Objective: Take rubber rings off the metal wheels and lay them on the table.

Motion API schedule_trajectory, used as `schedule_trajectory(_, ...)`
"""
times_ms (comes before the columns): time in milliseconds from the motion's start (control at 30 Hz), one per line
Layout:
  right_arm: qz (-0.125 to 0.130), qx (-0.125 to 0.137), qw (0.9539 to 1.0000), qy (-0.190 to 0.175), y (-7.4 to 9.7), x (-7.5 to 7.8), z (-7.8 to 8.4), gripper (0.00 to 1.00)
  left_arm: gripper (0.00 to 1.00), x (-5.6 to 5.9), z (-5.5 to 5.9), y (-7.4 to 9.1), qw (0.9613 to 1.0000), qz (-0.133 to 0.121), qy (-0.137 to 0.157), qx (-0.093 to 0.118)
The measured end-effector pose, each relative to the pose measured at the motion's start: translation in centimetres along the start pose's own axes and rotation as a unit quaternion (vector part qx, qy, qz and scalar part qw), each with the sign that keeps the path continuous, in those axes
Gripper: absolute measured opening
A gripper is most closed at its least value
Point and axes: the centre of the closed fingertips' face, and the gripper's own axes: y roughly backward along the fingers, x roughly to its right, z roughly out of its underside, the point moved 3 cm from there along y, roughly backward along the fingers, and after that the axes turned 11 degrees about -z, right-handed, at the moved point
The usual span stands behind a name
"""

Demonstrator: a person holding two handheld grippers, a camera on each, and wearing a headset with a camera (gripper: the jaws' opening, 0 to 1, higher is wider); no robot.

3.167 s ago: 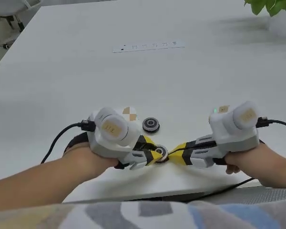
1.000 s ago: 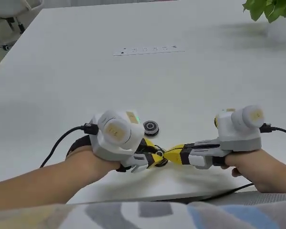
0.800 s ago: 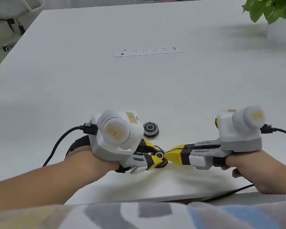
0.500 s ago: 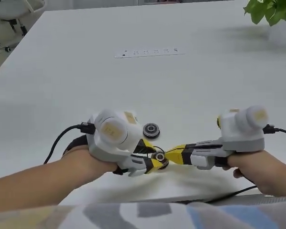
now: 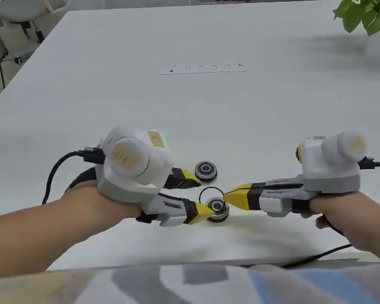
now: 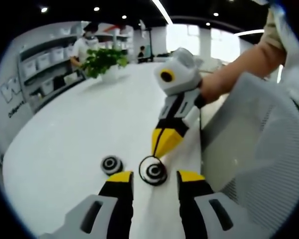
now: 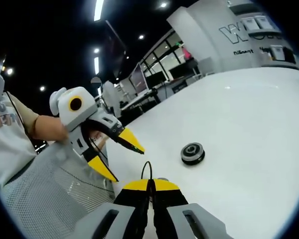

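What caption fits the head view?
The right tool, shut on a thin rubber ring, beside a wheel at the open left tool; second wheel behind on the table.

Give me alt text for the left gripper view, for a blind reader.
The right gripper, fingers shut, pinches a thin rubber ring at a metal wheel on the white table. The left gripper, open, frames that wheel; a second wheel lies nearby.

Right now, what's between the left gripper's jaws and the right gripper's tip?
One metal wheel, its rubber ring pinched by the shut right gripper. Clearest in the left gripper view.
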Motion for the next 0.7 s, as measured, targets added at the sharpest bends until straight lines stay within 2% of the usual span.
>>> schedule_trajectory(333, -0.008, -0.011, 0.9998, 0.013, -0.7, 0.0, -1.4, 0.00, 0.46, -1.3, 0.1, 2.5, 0.9993, -0.021, 0.029, 0.013)
schedule_trajectory(433, -0.011, -0.018, 0.9996, 0.019, -1.1, 0.0, -1.8, 0.00, 0.49, -1.3, 0.1, 3.2, 0.9989, -0.027, 0.035, 0.015)
schedule_trajectory(700, -0.019, -0.042, 0.9985, 0.029, -2.5, 0.2, -2.3, 0.00, 0.55, -2.2, 1.1, 4.7, 0.9984, -0.045, 0.034, 0.010)
